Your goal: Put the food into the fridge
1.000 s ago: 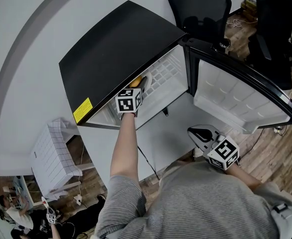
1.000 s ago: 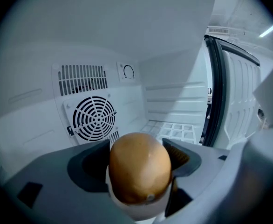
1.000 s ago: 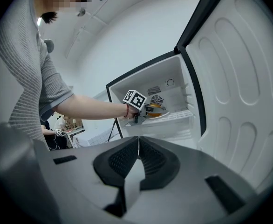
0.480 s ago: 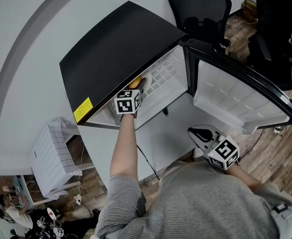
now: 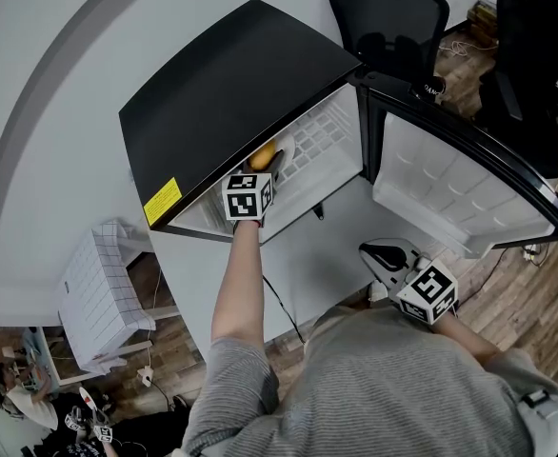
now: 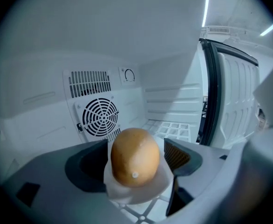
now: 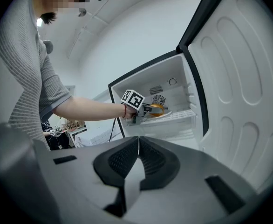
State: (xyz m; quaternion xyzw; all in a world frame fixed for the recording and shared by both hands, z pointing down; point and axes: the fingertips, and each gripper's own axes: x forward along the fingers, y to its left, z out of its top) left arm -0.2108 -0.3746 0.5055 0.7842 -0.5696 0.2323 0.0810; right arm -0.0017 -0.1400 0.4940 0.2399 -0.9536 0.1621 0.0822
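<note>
Fridge (image 5: 231,93) found open, white shelf (image 6: 174,129) inside, chair (image 5: 388,17) behind. Left gripper (image 6: 136,154) jaws just spread wider, yellow fruit (image 6: 134,148) between them, unpinched; right gripper (image 7: 137,160) pressed together.

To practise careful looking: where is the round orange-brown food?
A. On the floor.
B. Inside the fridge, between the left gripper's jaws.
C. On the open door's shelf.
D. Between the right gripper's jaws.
B: the left gripper view shows the food on a white dish inside the fridge, between the jaws of the left gripper, which have just been opening and stand clear of it.
</note>
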